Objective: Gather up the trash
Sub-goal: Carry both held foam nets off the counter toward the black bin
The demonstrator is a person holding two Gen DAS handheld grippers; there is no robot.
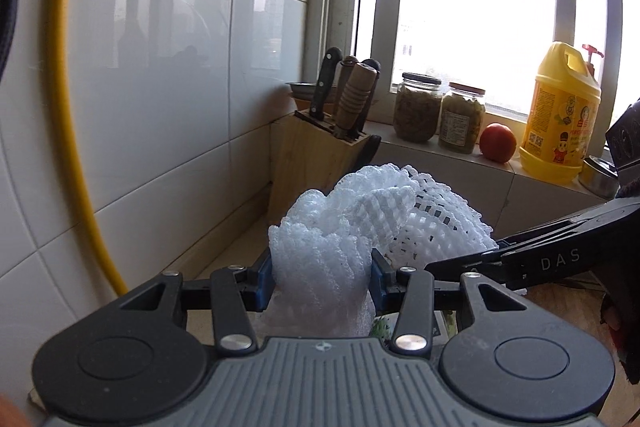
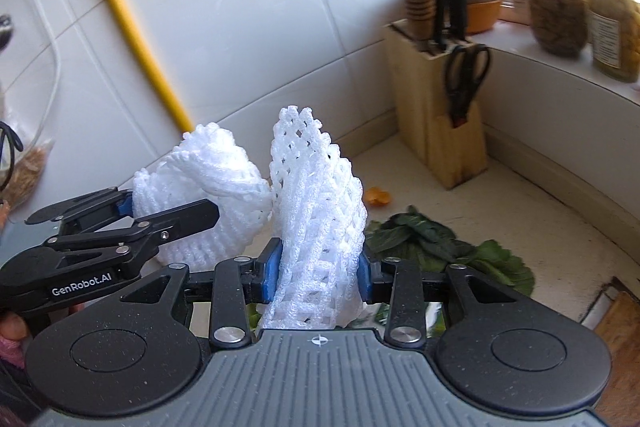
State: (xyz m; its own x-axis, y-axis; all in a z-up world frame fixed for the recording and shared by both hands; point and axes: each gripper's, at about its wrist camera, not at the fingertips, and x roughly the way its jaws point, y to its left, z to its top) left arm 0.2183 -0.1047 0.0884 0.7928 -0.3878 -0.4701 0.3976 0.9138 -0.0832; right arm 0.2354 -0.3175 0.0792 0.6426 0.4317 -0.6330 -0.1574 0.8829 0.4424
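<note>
Slippage is the main risk judged here, since soft foam netting is all that is held. The left gripper is closed down on a bunched white foam net, its blue pads pressed into both sides, and the right gripper is clamped in the same way on a second foam net; whether the two nets are joined cannot be told, though they touch. Both are held up in the air in front of the wooden knife block, well clear of the counter below it. Because the foam is springy and compressed, it could be squeezed out of the pads if either grip is eased, and it could be dropped among the scraps. If the nets are tangled, one could be pulled free when the grippers are drawn apart. Counted from the knife block outward: two foam nets, one heap of green leaves on the counter in front of the block, one orange peel scrap beside it, two glass jars on the sill to its right, one tomato, one yellow detergent jug.
</note>
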